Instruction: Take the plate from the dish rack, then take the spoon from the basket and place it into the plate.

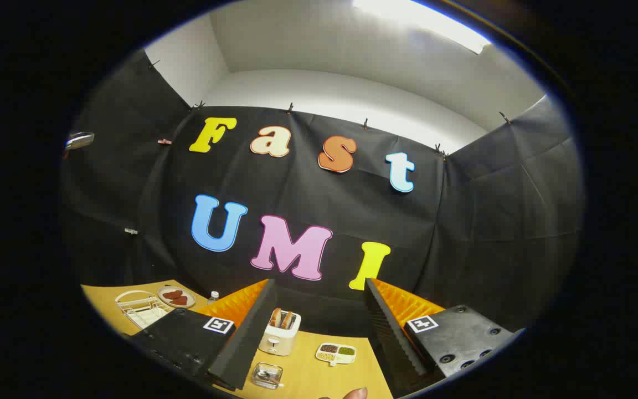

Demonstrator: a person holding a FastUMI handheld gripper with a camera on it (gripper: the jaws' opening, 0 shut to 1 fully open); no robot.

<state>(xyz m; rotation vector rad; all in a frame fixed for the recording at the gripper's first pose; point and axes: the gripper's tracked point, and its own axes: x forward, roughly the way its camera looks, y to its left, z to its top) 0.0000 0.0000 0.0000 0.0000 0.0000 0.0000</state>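
Claw (319, 343) open above table; toaster (279, 332) between fingers; labels unreadable.

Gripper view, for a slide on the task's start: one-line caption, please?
Open gripper held high over the table, toaster between its fingers, dish rack off beyond the left finger.

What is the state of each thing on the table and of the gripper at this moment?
gripper: open, fingers spread wide, holding nothing.
toaster: upright between the fingers, bread slices standing in its slots.
glass basket: on the table, near the left finger.
divided tray: flat, compartments filled.
dish rack: standing beyond the left finger; whether it holds anything cannot be told.
plate: flat beside the rack, brown food on it.
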